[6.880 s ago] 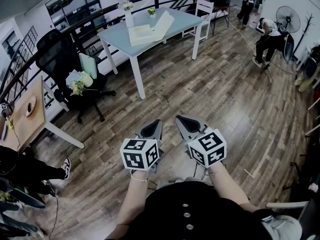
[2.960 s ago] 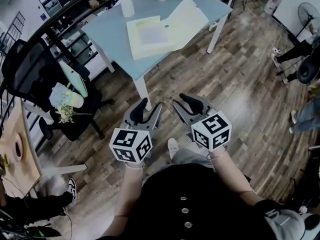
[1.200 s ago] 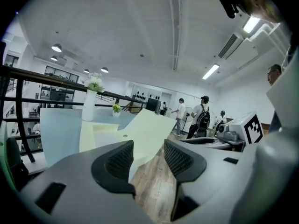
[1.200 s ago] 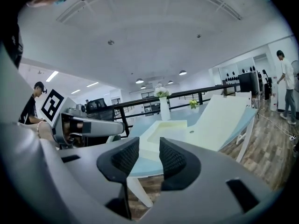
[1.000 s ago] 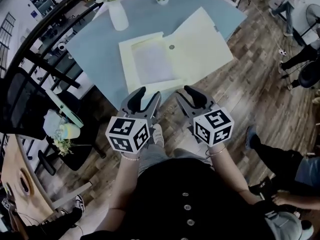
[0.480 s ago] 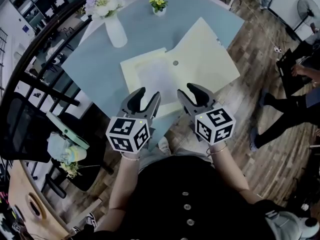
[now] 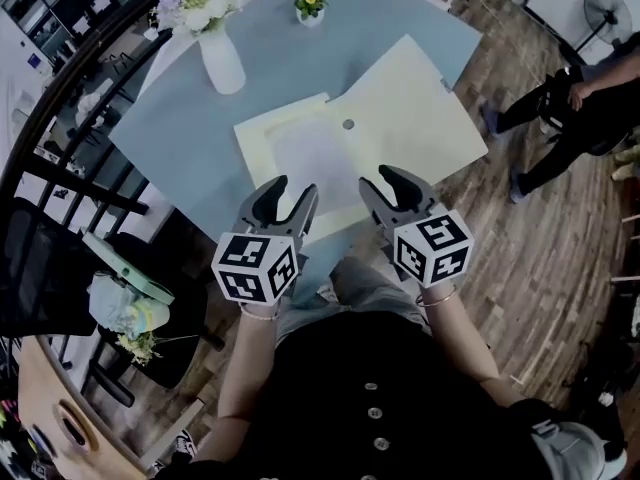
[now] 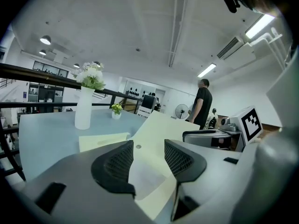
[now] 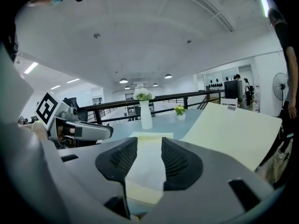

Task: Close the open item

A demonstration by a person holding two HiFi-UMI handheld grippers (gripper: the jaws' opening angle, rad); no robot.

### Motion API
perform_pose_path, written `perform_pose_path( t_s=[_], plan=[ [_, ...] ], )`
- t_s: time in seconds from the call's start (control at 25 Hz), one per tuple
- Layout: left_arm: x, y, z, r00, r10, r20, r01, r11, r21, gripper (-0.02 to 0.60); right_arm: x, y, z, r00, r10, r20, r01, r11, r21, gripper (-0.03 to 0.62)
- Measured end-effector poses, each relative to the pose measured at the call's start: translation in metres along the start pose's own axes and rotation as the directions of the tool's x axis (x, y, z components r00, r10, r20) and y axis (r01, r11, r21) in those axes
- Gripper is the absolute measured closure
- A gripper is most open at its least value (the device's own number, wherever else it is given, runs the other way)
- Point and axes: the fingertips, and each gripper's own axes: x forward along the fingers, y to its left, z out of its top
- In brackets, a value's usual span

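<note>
Folder (image 7: 400,108) lies open — paper (image 7: 312,158) inside (white).

No legible text, brand or no. is seen; only b/w square codes are borne by left cube (image 7: 255,268); right cube (image 7: 432,250).

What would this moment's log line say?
folder: open on table; left hand-held gripper: open, empty; right hand-held gripper: jaws just opened wider, empty

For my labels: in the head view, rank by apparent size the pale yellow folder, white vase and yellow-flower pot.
Largest: open pale yellow folder.
Then: white vase.
Smallest: small pot of yellow flowers, which stands farthest.
</note>
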Motion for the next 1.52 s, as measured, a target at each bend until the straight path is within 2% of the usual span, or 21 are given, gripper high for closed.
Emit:
perform_pose_path(
  t_s=[0.24,0.72,1.04,1.52],
  plan=[
    [0.009,0.007,-0.011,1.000,0.021,-0.022,-0.021,0.999,-0.027,0.376,0.004,-0.022,-0.008,0.999,-0.026,-0.018,0.026,0.999,0.027,0.445],
    [0.047,-0.007,-0.035,0.992,-0.016,-0.122,0.010,0.999,-0.045,0.383,0.012,-0.061,-0.026,0.996,-0.009,-0.090,0.016,0.997,0.080,0.445],
    [0.065,-0.021,-0.042,0.987,-0.036,-0.160,0.028,0.998,-0.052,0.385,0.010,-0.080,-0.044,0.989,-0.013,-0.149,0.027,0.995,0.097,0.445],
    [0.087,-0.033,-0.064,0.974,-0.080,-0.212,0.066,0.995,-0.073,0.383,-0.014,-0.115,-0.075,0.978,-0.092,-0.187,0.121,0.982,0.146,0.445]
  ],
)
